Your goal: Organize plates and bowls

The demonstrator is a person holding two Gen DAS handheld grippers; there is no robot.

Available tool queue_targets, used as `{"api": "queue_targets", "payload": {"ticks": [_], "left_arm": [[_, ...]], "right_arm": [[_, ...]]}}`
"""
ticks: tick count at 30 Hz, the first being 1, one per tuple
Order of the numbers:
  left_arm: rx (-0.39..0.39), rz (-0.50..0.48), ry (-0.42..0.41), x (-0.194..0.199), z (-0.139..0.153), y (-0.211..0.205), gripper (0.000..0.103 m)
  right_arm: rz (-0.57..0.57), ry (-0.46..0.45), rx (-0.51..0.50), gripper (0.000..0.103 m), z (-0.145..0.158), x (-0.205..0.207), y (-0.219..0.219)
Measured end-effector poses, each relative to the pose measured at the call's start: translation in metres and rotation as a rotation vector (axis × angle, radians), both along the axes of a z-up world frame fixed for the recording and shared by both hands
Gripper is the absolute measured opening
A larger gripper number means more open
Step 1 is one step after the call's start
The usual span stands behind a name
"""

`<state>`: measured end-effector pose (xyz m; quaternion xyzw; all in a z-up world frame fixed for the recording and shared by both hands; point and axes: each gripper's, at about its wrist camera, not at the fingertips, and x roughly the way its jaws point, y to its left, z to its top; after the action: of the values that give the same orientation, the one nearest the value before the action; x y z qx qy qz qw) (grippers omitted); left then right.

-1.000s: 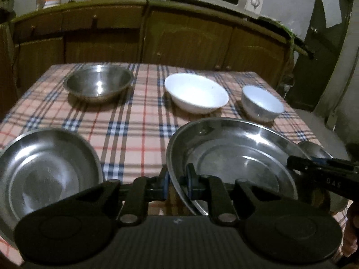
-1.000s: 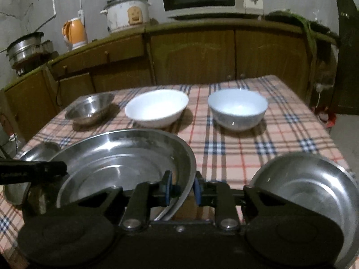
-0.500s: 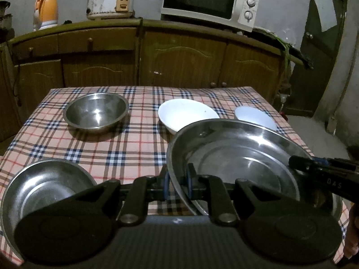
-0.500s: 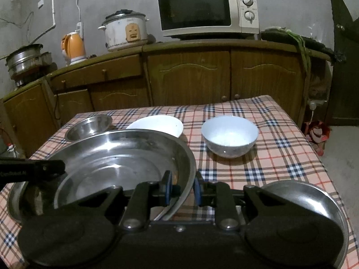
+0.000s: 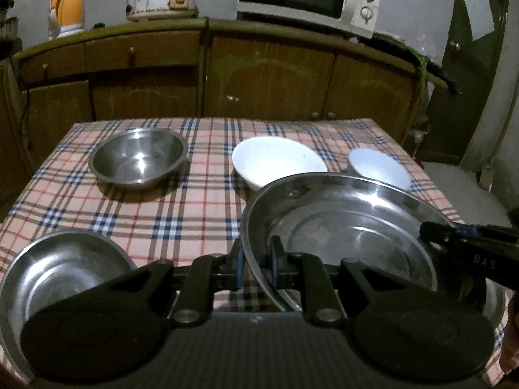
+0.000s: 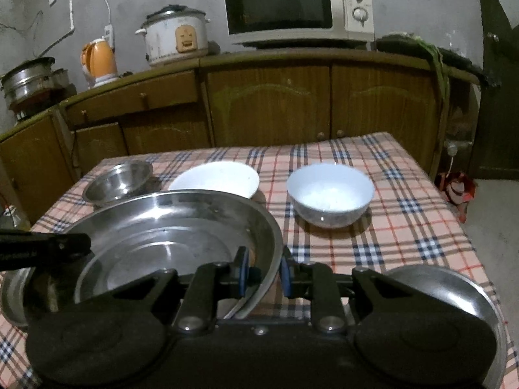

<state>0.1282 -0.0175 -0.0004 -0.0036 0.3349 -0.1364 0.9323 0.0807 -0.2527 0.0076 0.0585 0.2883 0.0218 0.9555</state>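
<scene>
A large steel plate (image 5: pixel 350 227) is held above the checked table by both grippers. My left gripper (image 5: pixel 258 267) is shut on its left rim. My right gripper (image 6: pixel 264 272) is shut on its right rim (image 6: pixel 272 253); it also shows at the right of the left wrist view (image 5: pixel 470 243). A smaller steel plate (image 5: pixel 61 269) lies on the table at the near left, another (image 6: pixel 454 304) at the near right. At the back stand a steel bowl (image 5: pixel 139 159), a wide white bowl (image 5: pixel 275 162) and a small white bowl (image 6: pixel 331 193).
The table with a checked cloth (image 5: pixel 194 207) ends close behind the bowls. Wooden cabinets (image 6: pixel 269 103) stand behind it with a microwave (image 6: pixel 298 6), a rice cooker (image 6: pixel 176 37) and an orange kettle (image 6: pixel 99 60) on top. A door (image 5: pixel 470 64) is at the right.
Both grippers have risen with the large steel plate held between them. The table and bowls now sit lower in both views, and the counter appliances have come into sight.
</scene>
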Motion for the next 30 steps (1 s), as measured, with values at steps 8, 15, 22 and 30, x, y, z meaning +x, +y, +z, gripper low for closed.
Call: {"api": "queue_targets", "payload": {"ticks": [8, 15, 22, 30], "left_arm": [[0.016, 0.018, 0.030, 0.009, -0.017, 0.001, 0.017], [0.024, 0.023, 0.056, 0.014, -0.033, -0.002, 0.017], [0.036, 0.028, 0.085, 0.019, -0.048, -0.004, 0.018], [0.048, 0.035, 0.083, 0.022, -0.057, -0.005, 0.018]], "right_arm": [[0.004, 0.035, -0.007, 0.027, -0.023, 0.013, 0.005], [0.003, 0.064, -0.017, 0.027, -0.039, 0.022, 0.005], [0.002, 0.096, -0.025, 0.027, -0.056, 0.030, 0.006], [-0.001, 0.101, -0.030, 0.027, -0.066, 0.035, 0.007]]}}
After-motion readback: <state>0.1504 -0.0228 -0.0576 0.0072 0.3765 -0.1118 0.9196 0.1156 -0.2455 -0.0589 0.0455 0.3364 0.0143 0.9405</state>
